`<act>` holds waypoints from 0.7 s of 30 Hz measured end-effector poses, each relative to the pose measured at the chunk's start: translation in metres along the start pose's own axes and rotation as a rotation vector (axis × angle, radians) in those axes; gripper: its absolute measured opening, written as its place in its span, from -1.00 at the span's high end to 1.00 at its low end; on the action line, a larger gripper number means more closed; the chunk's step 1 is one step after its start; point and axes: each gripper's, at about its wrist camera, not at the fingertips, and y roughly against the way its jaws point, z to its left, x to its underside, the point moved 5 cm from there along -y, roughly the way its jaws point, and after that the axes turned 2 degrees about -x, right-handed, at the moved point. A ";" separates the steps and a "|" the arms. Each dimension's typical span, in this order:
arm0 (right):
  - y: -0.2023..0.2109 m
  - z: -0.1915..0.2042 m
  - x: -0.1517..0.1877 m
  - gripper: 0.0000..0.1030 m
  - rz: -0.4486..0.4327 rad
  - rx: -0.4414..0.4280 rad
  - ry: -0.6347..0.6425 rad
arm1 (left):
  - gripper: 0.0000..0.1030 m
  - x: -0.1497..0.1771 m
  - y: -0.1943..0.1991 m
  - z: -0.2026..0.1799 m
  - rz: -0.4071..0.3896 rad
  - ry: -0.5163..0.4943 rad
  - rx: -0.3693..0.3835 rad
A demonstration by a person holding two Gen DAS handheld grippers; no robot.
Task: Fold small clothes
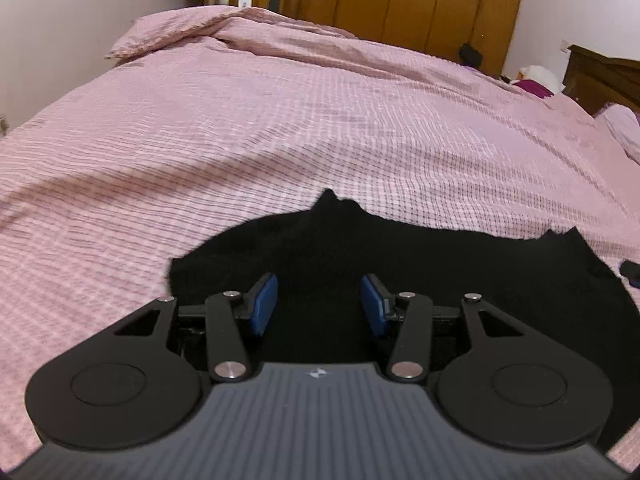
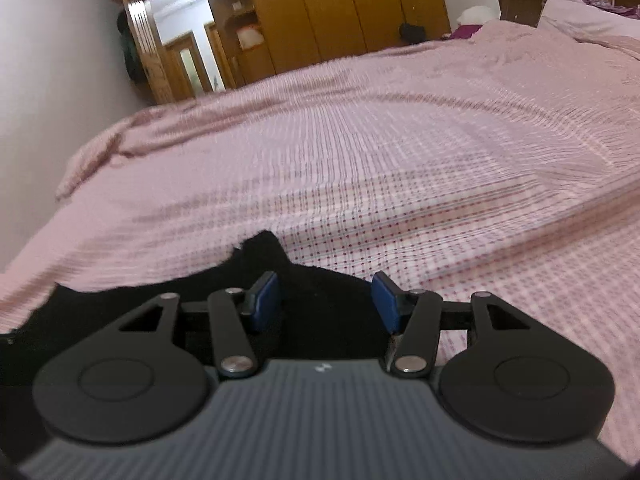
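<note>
A small black garment (image 1: 480, 272) lies flat on the pink checked bedspread (image 1: 280, 140), near the bed's front edge. In the left wrist view my left gripper (image 1: 319, 288) hovers over the garment's left part, its blue pads (image 1: 264, 304) apart and black cloth showing in the gap below them. In the right wrist view my right gripper (image 2: 325, 292) stands over the right end of the black garment (image 2: 264, 252), also open, with its right pad (image 2: 386, 304) at the cloth's edge over the bedspread (image 2: 440, 160). Neither gripper pinches the cloth.
A bunched pink duvet (image 1: 240, 28) lies at the bed's far left. Wooden wardrobes (image 1: 420, 0) stand behind the bed, a dark headboard (image 1: 600, 80) and a pillow (image 1: 624, 128) at the right. A white wall (image 2: 48, 80) runs along the left side.
</note>
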 end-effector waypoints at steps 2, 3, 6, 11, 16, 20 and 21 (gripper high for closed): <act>0.018 -0.004 0.001 -0.07 -0.008 -0.013 -0.025 | -0.10 0.000 0.014 0.006 -0.001 -0.004 -0.015; 0.027 -0.006 0.003 -0.09 -0.013 -0.018 -0.044 | -0.16 0.001 0.021 0.009 0.001 -0.009 -0.028; 0.050 -0.016 0.010 -0.19 -0.028 -0.034 -0.123 | -0.29 0.008 0.039 0.015 0.010 -0.015 -0.042; 0.068 -0.023 0.032 -0.24 -0.006 -0.046 -0.183 | -0.38 0.028 0.060 0.024 0.026 -0.002 -0.065; 0.072 -0.024 0.053 -0.24 0.019 -0.059 -0.215 | -0.43 0.045 0.073 0.027 0.028 -0.029 -0.105; 0.060 -0.029 0.075 -0.23 0.061 -0.087 -0.279 | -0.48 0.054 0.070 0.029 0.047 -0.018 -0.106; 0.057 -0.030 0.081 -0.23 0.053 -0.105 -0.282 | -0.49 0.055 0.068 0.030 0.052 -0.014 -0.110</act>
